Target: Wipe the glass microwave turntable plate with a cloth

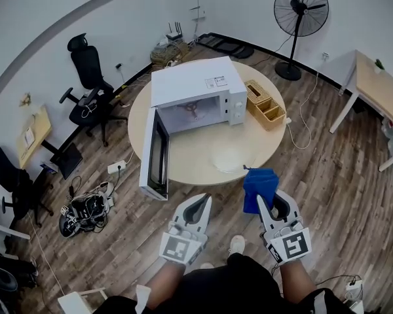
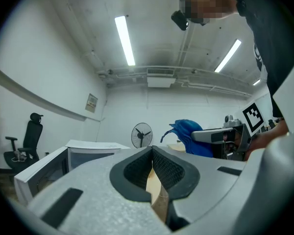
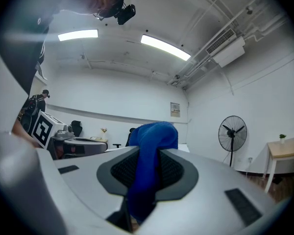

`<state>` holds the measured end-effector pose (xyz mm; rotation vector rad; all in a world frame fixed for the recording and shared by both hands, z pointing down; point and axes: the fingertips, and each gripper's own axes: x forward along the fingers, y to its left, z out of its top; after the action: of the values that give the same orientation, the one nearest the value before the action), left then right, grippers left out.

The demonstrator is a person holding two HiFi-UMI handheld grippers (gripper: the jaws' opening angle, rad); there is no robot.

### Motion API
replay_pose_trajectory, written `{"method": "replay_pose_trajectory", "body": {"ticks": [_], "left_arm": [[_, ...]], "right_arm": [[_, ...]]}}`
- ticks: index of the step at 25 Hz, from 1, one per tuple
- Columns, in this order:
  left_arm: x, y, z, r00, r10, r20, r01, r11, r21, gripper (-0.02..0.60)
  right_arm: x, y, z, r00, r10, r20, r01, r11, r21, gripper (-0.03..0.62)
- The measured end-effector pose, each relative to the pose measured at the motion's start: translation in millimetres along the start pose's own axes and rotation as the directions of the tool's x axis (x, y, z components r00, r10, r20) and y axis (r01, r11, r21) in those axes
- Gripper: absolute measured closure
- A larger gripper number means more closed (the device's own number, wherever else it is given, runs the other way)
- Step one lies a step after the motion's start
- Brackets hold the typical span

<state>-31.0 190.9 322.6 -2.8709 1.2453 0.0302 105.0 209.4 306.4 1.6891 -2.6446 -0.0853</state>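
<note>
near the round table [image 1: 187, 165], right tongs [image 1: 275, 206] clamp the blue cloth [image 1: 259, 186], left tongs [image 1: 198, 208] pressed together, empty.

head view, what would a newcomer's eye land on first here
The white microwave stands with its door swung open on the round wooden table. Nearest the camera, a bright blue cloth is pinched in the right claw, while the left claw is shut on nothing. The clear glass turntable plate lies on the table in front of the microwave.

Side desk [image 1: 380, 84] cut off at right edge
</note>
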Motion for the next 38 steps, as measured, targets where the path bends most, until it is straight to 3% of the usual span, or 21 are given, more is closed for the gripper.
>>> {"method": "replay_pose_trajectory", "body": {"ticks": [10,20,27,38], "left_arm": [[64,13,-6,0.998,0.052,-0.026,-0.052,0.999,-0.001,0.575],[93,39,-14,0.994,0.098,-0.042,-0.098,0.995,-0.018,0.575],[117,93,-10,0.996,0.094,-0.014,-0.094,0.996,-0.012,0.575],[158,161,-4,1.000,0.018,0.012,-0.018,1.000,-0.018,0.575]], "right_arm": [[47,-60,-6,0.998,0.070,-0.001,-0.070,0.997,0.009,0.513],[101,-72,-9,0.990,0.141,-0.007,-0.141,0.990,0.004,0.513],[156,-75,-8,0.991,0.135,-0.005,-0.135,0.991,-0.011,0.513],[245,-75,-4,0.995,0.096,-0.010,-0.096,0.995,-0.033,0.511]]}}
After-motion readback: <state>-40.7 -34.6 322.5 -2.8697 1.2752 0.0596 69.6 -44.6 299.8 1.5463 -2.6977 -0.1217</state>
